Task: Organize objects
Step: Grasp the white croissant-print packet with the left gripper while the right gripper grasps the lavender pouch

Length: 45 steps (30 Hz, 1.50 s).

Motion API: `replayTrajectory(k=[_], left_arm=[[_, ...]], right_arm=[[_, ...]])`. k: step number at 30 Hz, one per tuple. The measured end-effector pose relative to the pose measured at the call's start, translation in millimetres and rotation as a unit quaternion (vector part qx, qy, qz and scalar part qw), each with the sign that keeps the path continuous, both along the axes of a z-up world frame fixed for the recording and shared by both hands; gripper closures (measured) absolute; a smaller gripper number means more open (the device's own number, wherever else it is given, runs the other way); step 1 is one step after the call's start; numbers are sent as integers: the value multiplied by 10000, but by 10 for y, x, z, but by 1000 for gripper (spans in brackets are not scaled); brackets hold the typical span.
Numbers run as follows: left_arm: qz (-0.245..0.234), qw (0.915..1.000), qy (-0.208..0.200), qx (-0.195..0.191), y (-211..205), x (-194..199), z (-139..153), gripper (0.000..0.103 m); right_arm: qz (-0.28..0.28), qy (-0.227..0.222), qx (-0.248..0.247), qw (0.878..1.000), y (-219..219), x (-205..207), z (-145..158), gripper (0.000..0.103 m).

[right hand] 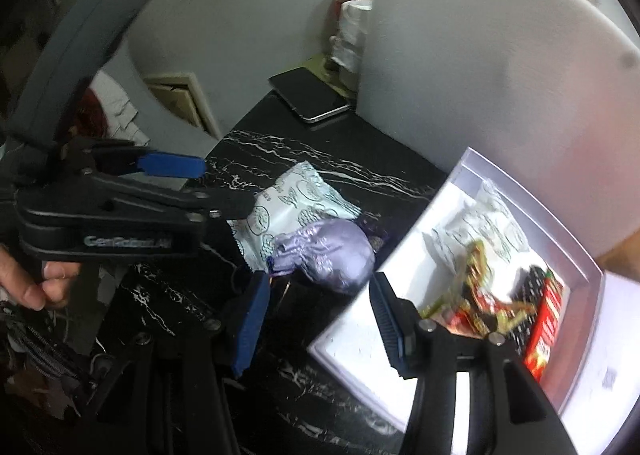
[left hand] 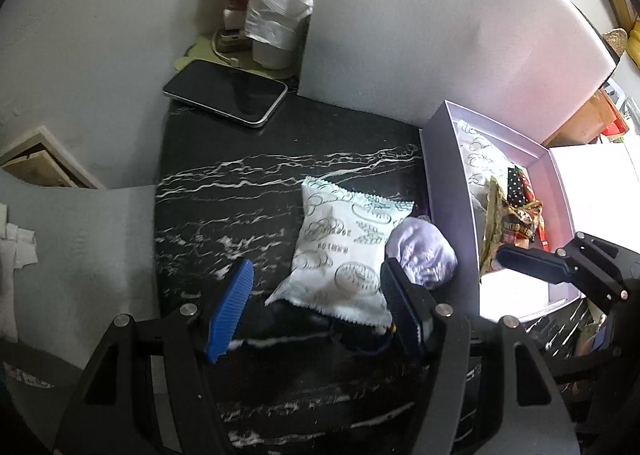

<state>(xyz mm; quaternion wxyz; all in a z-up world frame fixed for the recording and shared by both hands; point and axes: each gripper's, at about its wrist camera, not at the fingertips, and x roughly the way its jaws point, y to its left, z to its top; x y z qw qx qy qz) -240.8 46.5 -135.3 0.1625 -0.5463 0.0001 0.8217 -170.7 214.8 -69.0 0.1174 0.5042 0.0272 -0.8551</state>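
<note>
On the bench, just left of the box: two loose items remain, white packet [left hand: 344,251] and lilac foil ball [left hand: 424,251], touching each other
Bench: black marble bench [left hand: 224,183]; box [left hand: 448,159] sits at its right side, already holding a matching white packet, a crumpled snack wrapper and a red carton
Key relation, left: white packet lies straight ahead of the left gripper [left hand: 316,307], its near serrated edge between the two fingers; long axis runs away from the camera, tilted slightly right, so the fingers straddle its short width
Left fingers: spread, nothing pinched; blue pad [left hand: 232,311] is clear of the packet on the left side, the right pad sits at the seam between packet and foil ball
Key relation, right: foil ball [right hand: 332,255] lies just ahead of the right gripper [right hand: 320,319], a little left of centre, resting partly on the packet's corner
Right fingers: spread, empty, above the gap between ball and box edge
Nearer hand: left for the packet, right for the ball
Judgement: next move looks like a drop onto each item and a close, then a short carry right into the box
Risk: left's right pad may catch the ball when closing
</note>
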Motion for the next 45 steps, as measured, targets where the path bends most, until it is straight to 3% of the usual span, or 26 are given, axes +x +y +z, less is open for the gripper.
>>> replayTrajectory(k=[7,17,23,31,37,45], left_arm=[[-297,9994,-86,183,82,-148,-208,38],[-160,9993,-244,251,171,-229,-490,38],[-53,9995,-164,280,59,-274,-558,39],[-173,9987,12,484,-99,-304,-547,46],[-143,9990,-6,425,-90,-301,-522,48],[69,9994,-68,324,-135,-281,-498,49]], right_arm=[[98,-66,124,9999,3,-140,-129,51],[607,-43,673,9959,-182,-228,-221,51],[448,-158,681,9965,-194,-393,-326,51],[375,-304,691,9964,-239,-631,-447,49],[309,-347,810,9956,-263,-698,-481,47],[178,-528,968,9937,-223,-702,-577,34]])
